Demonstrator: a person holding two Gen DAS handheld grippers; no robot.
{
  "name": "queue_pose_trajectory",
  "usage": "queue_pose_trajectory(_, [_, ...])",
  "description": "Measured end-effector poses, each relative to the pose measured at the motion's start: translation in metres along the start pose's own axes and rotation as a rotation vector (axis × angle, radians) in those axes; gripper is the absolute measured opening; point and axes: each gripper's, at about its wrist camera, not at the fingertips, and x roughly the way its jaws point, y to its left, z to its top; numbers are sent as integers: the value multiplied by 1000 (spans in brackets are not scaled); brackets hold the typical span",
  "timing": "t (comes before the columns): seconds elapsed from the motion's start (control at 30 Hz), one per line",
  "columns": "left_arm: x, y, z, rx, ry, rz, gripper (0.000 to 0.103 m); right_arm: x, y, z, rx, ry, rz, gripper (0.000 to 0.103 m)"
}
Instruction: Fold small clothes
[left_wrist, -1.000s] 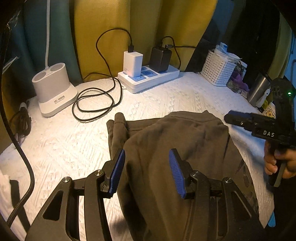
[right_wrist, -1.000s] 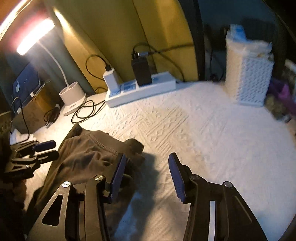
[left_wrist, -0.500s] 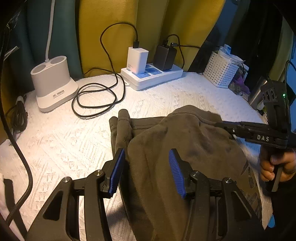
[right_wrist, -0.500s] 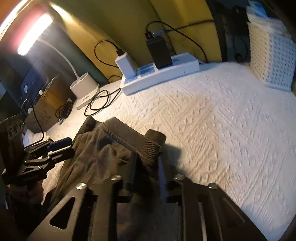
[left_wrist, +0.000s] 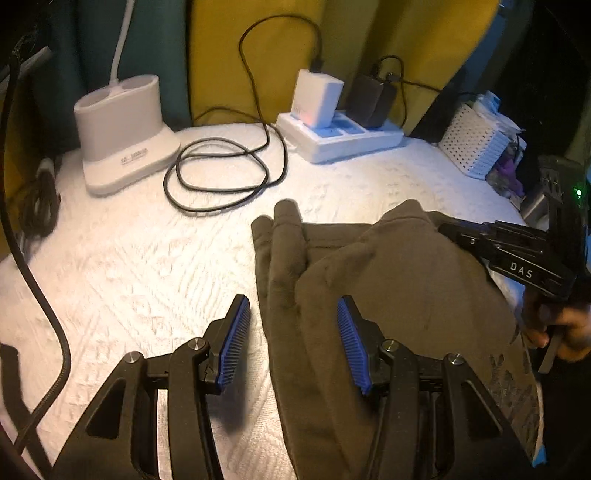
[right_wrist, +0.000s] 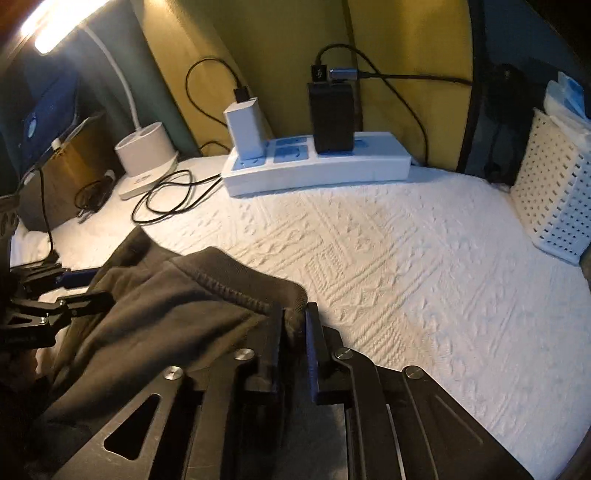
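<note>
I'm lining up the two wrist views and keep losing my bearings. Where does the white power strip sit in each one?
Left wrist view: the white power strip lies top centre-right, against the yellow curtain, beyond the coiled black cable.
Right wrist view: the strip lies upper centre, past the dark garment.
Shared landmark: the white charger plugged into the strip's left end.
</note>
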Motion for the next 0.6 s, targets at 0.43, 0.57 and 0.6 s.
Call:
queue_pose_trajectory(0.43, [-27,-6,3,5,-43,-2,35,-39,-13,-11,40,-12,-121,57])
queue_pose_trajectory(0.57, [-39,-14,1,22,-50,2,64,-57,-12,-21,68,-35,-98,75])
queue_pose_trajectory(0.6, [-40,-17,-1,27,-55,-10,72,-60,-10,-23,70,-38,-90,75])
